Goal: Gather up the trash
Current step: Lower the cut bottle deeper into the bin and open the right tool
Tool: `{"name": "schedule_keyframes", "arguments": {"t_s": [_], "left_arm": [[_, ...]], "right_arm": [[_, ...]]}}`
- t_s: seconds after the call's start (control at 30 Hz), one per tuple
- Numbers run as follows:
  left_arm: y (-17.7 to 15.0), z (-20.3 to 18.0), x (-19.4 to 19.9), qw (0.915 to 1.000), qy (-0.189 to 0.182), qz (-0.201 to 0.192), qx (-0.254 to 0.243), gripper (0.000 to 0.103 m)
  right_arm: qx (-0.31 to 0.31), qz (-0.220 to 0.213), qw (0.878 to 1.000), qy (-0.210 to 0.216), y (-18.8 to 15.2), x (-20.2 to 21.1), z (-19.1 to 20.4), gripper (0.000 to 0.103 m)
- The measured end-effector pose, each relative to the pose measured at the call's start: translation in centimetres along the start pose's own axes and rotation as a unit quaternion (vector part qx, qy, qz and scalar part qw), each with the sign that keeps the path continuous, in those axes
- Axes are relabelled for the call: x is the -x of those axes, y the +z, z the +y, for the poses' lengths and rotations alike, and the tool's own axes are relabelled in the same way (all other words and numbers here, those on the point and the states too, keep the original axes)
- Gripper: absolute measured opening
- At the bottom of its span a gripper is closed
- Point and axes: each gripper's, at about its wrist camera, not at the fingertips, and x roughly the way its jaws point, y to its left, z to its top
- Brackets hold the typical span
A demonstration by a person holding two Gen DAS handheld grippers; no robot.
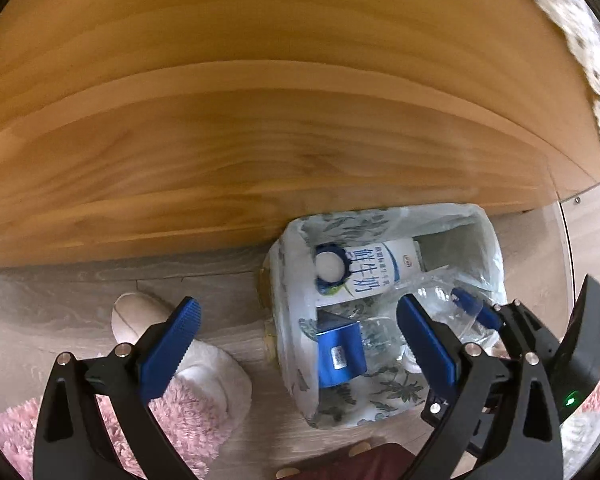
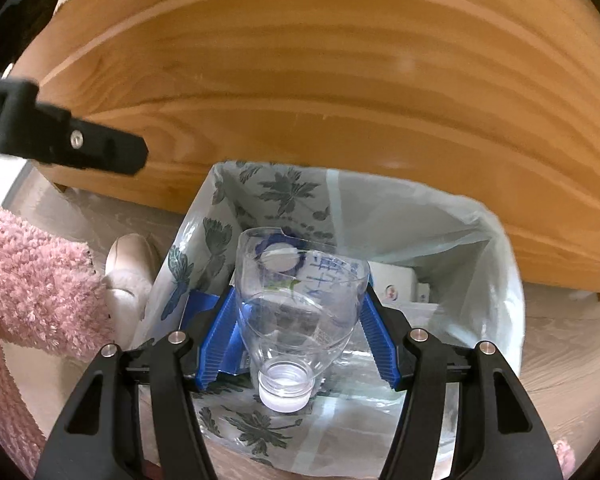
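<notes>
Nearest the right wrist camera, the right gripper (image 2: 298, 336) has its blue ribbed pads clamped on a clear plastic bottle half with a white screw neck (image 2: 296, 312). The cut end points away and the neck sits close to the lens. It hangs directly over the open mouth of the small bin lined with a leaf-printed plastic bag (image 2: 496, 280), so I judge this piece is a moment from being dropped.

Over in the left wrist view, the left gripper (image 1: 300, 320) stands wide with nothing between its pads, hovering above the bin's left edge and the pale wood-look floor (image 1: 80, 288). A cream fluffy slipper (image 1: 204, 364) and a pink fuzzy sleeve (image 2: 36, 280) sit at the near left.

Deeper inside the bag there's already a haul: a blue rectangular carton (image 1: 340, 352), a white milk bottle with blue lettering and a blue-ringed cap (image 1: 364, 268), and more crumpled clear plastic.

Beyond the bin rises a honey-coloured wooden panel (image 1: 260, 140).

So several items look collected and one is in hand. Whether more trash lies elsewhere, these views don't show.
</notes>
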Motion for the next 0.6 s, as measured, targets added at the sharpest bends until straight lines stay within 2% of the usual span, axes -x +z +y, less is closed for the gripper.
{"name": "schedule_keyframes", "arguments": {"t_s": [0.23,0.6], "left_arm": [[0.1,0.9,-0.4,0.9994,-0.021,0.009,0.026,0.095],[0.3,0.2,-0.1,0.9999,-0.013,-0.005,-0.004,0.095]], "right_arm": [[0.017,0.019,1.0,-0.012,-0.5,-2.1,1.1,0.06],[0.007,0.021,1.0,-0.018,-0.6,-3.1,0.6,0.061]]}}
